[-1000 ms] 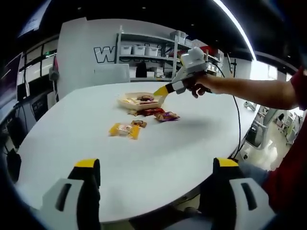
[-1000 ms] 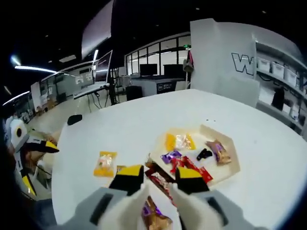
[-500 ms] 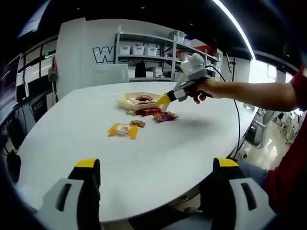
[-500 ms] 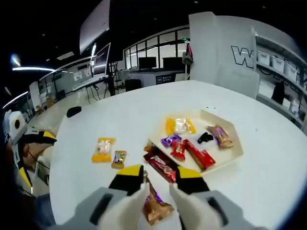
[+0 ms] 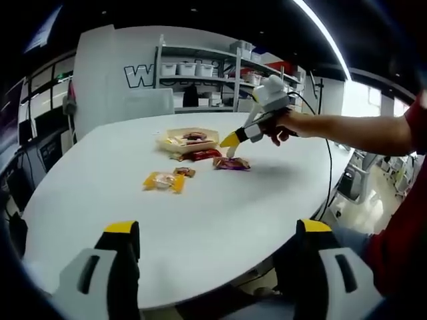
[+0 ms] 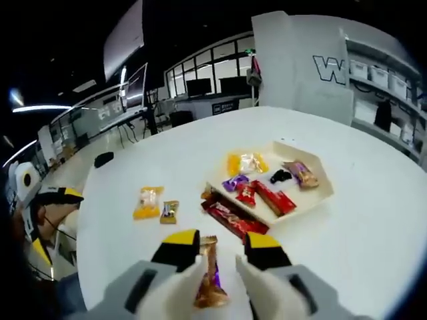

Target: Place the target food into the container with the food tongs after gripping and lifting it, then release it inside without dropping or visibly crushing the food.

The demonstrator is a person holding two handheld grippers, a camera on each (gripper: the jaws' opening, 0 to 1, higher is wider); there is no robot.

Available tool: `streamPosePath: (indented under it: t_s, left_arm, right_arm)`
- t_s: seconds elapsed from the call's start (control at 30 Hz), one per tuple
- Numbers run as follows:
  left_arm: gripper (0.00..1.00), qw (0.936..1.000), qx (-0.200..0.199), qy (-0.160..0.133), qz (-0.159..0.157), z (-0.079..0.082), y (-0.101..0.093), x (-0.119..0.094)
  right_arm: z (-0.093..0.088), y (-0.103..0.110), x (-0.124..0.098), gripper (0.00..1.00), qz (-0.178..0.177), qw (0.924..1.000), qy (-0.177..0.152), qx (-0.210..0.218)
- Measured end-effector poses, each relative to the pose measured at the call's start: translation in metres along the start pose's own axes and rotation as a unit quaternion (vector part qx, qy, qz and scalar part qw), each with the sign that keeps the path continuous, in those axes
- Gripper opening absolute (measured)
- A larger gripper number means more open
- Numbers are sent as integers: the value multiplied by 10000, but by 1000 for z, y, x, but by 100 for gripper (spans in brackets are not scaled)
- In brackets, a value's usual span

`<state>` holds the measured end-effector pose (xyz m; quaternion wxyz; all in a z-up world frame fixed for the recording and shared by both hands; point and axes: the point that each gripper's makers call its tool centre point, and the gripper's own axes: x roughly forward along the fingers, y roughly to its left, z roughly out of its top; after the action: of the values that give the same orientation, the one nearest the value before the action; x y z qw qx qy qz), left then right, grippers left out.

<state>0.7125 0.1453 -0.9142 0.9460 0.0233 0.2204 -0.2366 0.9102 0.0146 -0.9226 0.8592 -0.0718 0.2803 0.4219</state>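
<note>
White laminate worktop [image 6: 400,220], round-edged, carries a shallow cream tray [image 6: 321,195] serving as the container. In the right gripper view the tray holds several wrapped snacks: a yellow packet [image 6: 245,163], a purple sweet [image 6: 234,182], a small red sweet [image 6: 246,193], a long red bar [image 6: 275,199], a black piece [image 6: 280,176] and a brown-purple packet [image 6: 301,173]. A second long red bar [image 6: 233,219] lies on the worktop just beside the tray's near edge.

Outside the tray, well apart from it, lie a yellow-orange packet [image 6: 148,202] and a small brown sweet [image 6: 168,211] next to it.

The target appears to be the brown-and-purple wrapped snack [image 6: 209,281], lying on the worktop between the jaws of the right gripper [image 6: 215,257]. The jaws stand apart on either side of it, not clenched; contact cannot be confirmed. In the left gripper view the right gripper [image 5: 235,139] hangs over that same snack [image 5: 231,163], held by a person's hand [image 5: 279,124].

The left gripper [image 5: 217,233] is released, jaws wide apart, holding nothing, low at the near worktop edge.

Progress: judged early for this item. Some food is already in the tray; this snack is not gripped or lifted. Remaining: close gently, lift, carry to the tray, release inside.

Change from the earlier frames: the right gripper has drawn back from the tray to line up over the snack, which now sits further up between the jaws; the snacks themselves appear unmoved. The left gripper's view has shifted only slightly.
</note>
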Motion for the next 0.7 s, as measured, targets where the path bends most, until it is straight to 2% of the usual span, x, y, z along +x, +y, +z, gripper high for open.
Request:
streamPosePath:
  t_s: [0.17, 0.27, 0.47, 0.53, 0.7]
  left_arm:
    - [95, 10000, 32, -14, -40, 2, -3, 0]
    - [95, 10000, 38, -23, -47, 3, -4, 0]
    - [95, 10000, 19, -32, -35, 1, -4, -2]
    - [95, 10000, 23, -21, -34, 0, -3, -3]
    - [95, 10000, 26, -59, -41, 2, -5, -3]
  right_arm:
    - [-1, 17, -1, 21, 245, 9997, 34, -26]
    - [-2, 21, 0, 21, 208, 9997, 36, -133]
    - [7, 28, -4, 21, 296, 9995, -123, -82]
    - [11, 36, -5, 21, 490, 9986, -213, 20]
    - [-1, 45, -1, 22, 590, 9982, -58, -23]
